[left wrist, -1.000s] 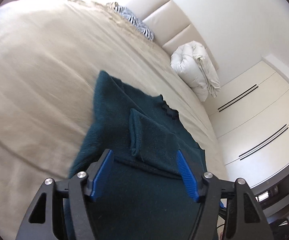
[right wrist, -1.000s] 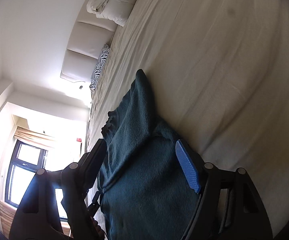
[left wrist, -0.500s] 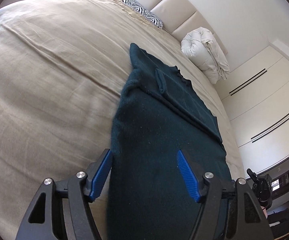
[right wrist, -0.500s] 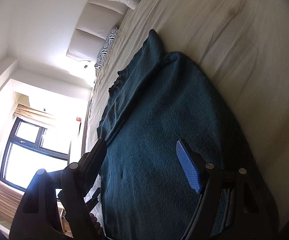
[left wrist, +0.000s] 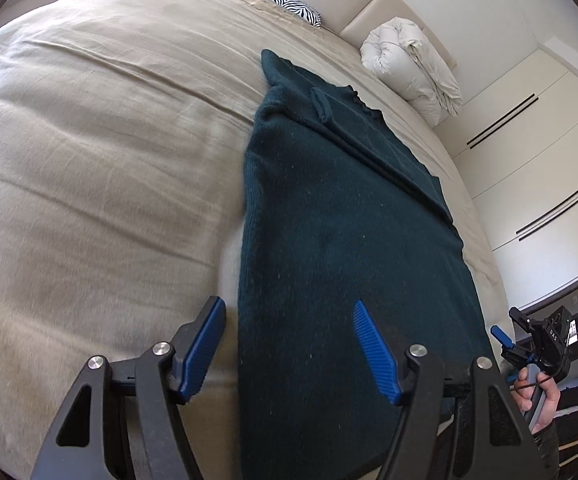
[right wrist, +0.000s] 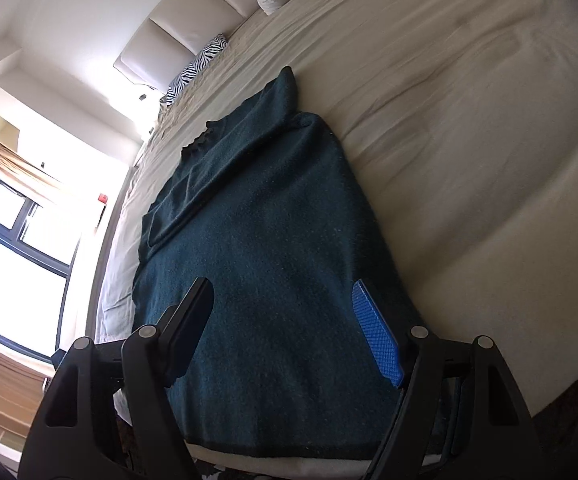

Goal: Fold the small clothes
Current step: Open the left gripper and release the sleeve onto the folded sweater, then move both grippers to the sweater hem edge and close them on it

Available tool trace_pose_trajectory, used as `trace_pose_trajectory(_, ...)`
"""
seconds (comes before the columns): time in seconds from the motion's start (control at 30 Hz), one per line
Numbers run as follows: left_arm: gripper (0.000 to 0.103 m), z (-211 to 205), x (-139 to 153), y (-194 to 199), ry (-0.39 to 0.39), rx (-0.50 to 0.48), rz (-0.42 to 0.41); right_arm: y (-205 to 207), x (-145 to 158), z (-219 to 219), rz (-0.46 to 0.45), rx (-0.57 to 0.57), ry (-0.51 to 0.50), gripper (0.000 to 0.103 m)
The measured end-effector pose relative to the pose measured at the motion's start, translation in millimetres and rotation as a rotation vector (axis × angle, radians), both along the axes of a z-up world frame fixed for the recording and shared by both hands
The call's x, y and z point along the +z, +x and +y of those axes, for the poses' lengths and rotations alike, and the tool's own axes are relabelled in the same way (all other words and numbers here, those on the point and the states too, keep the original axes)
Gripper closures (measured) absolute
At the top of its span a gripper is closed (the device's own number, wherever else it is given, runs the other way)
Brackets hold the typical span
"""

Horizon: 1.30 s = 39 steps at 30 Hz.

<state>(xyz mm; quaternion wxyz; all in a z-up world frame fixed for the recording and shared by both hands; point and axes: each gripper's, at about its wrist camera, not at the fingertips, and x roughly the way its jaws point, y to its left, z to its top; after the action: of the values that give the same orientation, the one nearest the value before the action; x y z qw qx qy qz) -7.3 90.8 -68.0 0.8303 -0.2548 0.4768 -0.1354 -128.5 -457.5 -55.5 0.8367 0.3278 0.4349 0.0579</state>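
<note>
The left gripper (left wrist: 285, 340) hangs over the near end of the dark green sweater (left wrist: 341, 248). Its blue fingers (left wrist: 375, 350) stand wide apart and hold nothing. One finger is over the sweater and the other is over the bed (left wrist: 89, 160) just beside the sweater's edge.

The right gripper (right wrist: 281, 328) is over the near end of the sweater (right wrist: 273, 248) too. Its jaws are also wide apart and empty. In the left view it shows again beside the sweater's near corner, in a person's hand (left wrist: 537, 400). There are small white letters on it, too tiny to read.

The sweater lies flat on the bed, with one side folded over.

Past the sweater's far end are a zebra pillow (left wrist: 285, 0), a rolled white duvet (left wrist: 413, 68) and a padded headboard (left wrist: 353, 4).
</note>
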Motion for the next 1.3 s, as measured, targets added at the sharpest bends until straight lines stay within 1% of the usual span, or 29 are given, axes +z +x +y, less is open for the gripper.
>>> trace_pose_trajectory(0.2, 0.034, -8, -3, -26, 0.017, -0.053, 0.049, -22, -4, -26, 0.062, -0.006, -0.056, 0.031)
trace_pose_trajectory(0.33, 0.034, -13, -5, -35, 0.020, -0.077, 0.072, -39, -10, -38, 0.109, -0.002, -0.056, 0.031)
trace_pose_trajectory(0.53, 0.035, -22, -6, -39, 0.028, -0.110, 0.102, -55, -17, -46, 0.129, 0.027, -0.001, 0.033)
trace_pose_trajectory(0.57, 0.035, -23, -6, -38, 0.024, -0.112, 0.107, -56, -18, -48, 0.132, 0.027, 0.008, 0.034)
trace_pose_trajectory(0.63, 0.038, -23, -7, -39, 0.015, -0.114, 0.119, -57, -18, -45, 0.135, 0.039, 0.016, 0.038)
trace_pose_trajectory(0.7, 0.044, -20, -8, -41, 0.003, -0.112, 0.137, -58, -17, -43, 0.133, 0.057, 0.028, 0.039)
trace_pose_trajectory(0.77, 0.047, -18, -10, -43, -0.018, -0.112, 0.152, -60, -19, -42, 0.131, 0.070, 0.037, 0.043)
trace_pose_trajectory(0.97, 0.048, -16, -15, -48, -0.049, -0.129, 0.185, -64, -26, -42, 0.135, 0.061, 0.067, 0.049)
trace_pose_trajectory(1.07, 0.053, -13, -16, -47, -0.067, -0.116, 0.194, -63, -26, -41, 0.139, 0.065, 0.065, 0.051)
trace_pose_trajectory(1.13, 0.059, -9, -18, -48, -0.079, -0.108, 0.204, -64, -26, -42, 0.141, 0.063, 0.072, 0.052)
trace_pose_trajectory(1.2, 0.069, -5, -19, -49, -0.088, -0.102, 0.213, -64, -27, -44, 0.143, 0.060, 0.079, 0.054)
trace_pose_trajectory(1.23, 0.071, -3, -20, -49, -0.094, -0.096, 0.217, -65, -28, -44, 0.143, 0.058, 0.082, 0.055)
trace_pose_trajectory(1.27, 0.076, -1, -21, -50, -0.095, -0.091, 0.222, -65, -28, -45, 0.145, 0.056, 0.083, 0.057)
trace_pose_trajectory(1.3, 0.078, 0, -22, -50, -0.093, -0.087, 0.224, -65, -29, -45, 0.148, 0.055, 0.082, 0.059)
